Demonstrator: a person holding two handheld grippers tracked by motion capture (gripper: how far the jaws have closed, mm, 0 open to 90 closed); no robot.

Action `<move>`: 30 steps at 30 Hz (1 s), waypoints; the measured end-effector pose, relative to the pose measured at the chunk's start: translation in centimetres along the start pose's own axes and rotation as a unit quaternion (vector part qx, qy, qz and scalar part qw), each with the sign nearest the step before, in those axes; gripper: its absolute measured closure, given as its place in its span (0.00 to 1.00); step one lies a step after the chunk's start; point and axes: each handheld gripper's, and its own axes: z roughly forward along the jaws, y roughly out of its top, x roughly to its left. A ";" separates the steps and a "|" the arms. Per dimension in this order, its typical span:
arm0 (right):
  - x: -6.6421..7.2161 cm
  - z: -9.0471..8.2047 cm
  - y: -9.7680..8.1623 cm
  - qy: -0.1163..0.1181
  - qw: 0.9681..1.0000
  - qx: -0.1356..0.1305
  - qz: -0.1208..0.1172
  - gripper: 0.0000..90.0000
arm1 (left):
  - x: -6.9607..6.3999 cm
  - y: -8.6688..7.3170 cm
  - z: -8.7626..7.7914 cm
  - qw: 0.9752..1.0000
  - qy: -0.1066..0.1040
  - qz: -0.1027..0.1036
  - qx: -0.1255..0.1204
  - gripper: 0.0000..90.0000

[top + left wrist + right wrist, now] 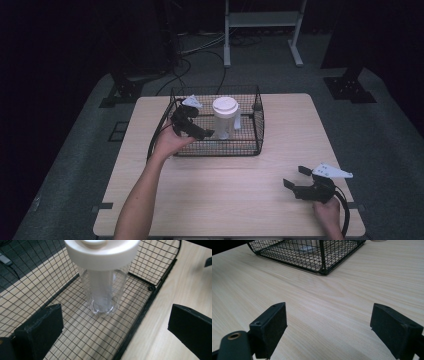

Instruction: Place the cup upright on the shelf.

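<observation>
The clear jug (225,118) with its white lid stands upright inside the wire basket (258,131); the left tongs (204,133) reach in beside it, spread wide, empty. I'd say this is the approach: next they must straddle the jug and close, while the right tongs (295,177) wait open, well clear of the basket.

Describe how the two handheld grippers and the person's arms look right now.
Both the left gripper and right gripper are black, with blocky rectangular fingers. Each carries a grey three-cornered plate on top and trails a black cable. The forearms are bare, no sleeves.
</observation>
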 end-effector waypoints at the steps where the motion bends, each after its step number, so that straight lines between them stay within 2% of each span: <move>1: 0.0 0.0 0.0 -0.001 1.000 0.000 0.000 0.14 | -0.1 -0.2 -0.2 1.000 0.001 0.004 0.000 0.00; 11: 0.0 0.0 0.0 -0.004 1.000 0.003 0.005 0.14 | -0.8 -1.7 -2.3 1.000 0.000 0.008 -0.012 0.00; 16: 0.0 0.0 0.0 -0.004 1.000 0.005 0.004 0.14 | -1.3 -2.2 -2.7 1.000 -0.001 0.011 -0.021 0.00; 27: 0.0 0.1 0.0 -0.007 1.000 0.005 -0.001 0.14 | -3.1 -2.9 -3.4 0.999 -0.009 0.034 -0.029 0.00; 30: 0.0 0.1 0.0 -0.008 1.000 0.005 -0.002 0.14 | -3.6 -3.4 -3.5 0.999 -0.012 0.033 -0.035 0.00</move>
